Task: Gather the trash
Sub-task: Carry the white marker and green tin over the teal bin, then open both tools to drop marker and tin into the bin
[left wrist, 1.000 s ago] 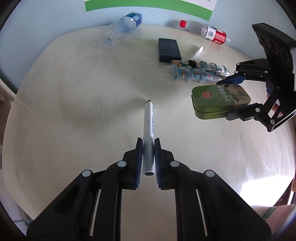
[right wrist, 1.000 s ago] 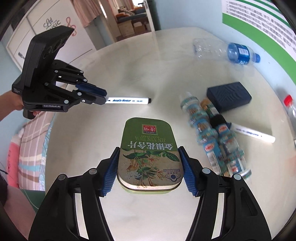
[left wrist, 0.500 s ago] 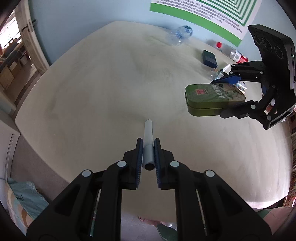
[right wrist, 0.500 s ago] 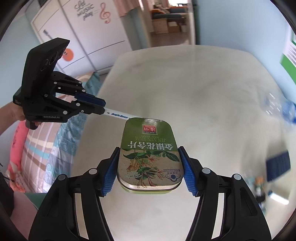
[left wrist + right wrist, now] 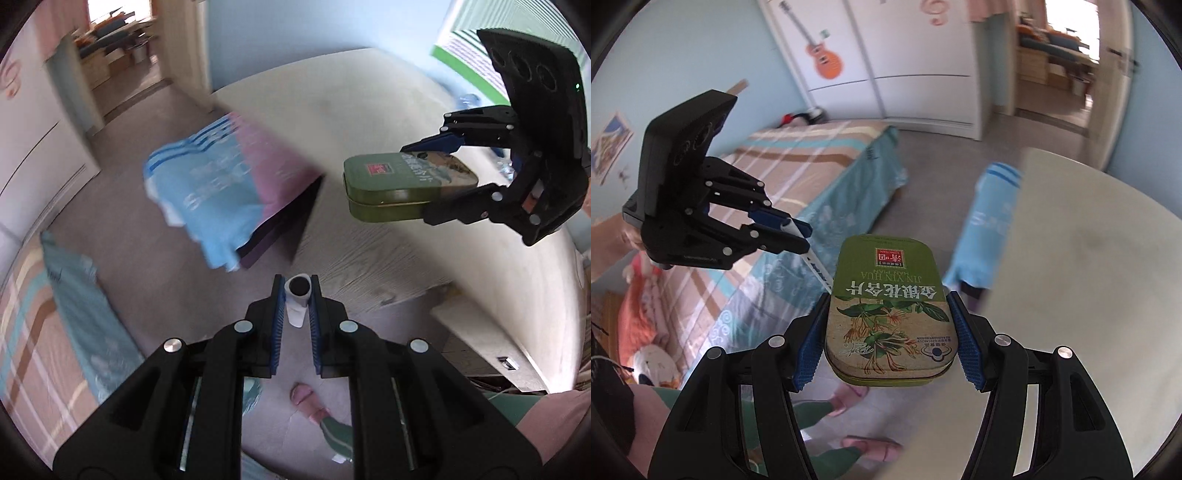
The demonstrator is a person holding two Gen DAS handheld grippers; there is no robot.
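Left gripper (image 5: 297, 295): clamped on the white marker (image 5: 297, 301), over the floor; its tip is hidden behind the tin in the right wrist view.
Blue-pink bag (image 5: 229, 181): blurred, beside the table (image 5: 388, 110).
Right gripper (image 5: 886, 339): squeezing the green tin (image 5: 886, 314), airborne off the table's edge.

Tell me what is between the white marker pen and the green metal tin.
Nothing is between them. In the right wrist view the white marker pen slants down towards the green metal tin, its far end hidden behind the tin; whether they touch is unclear.
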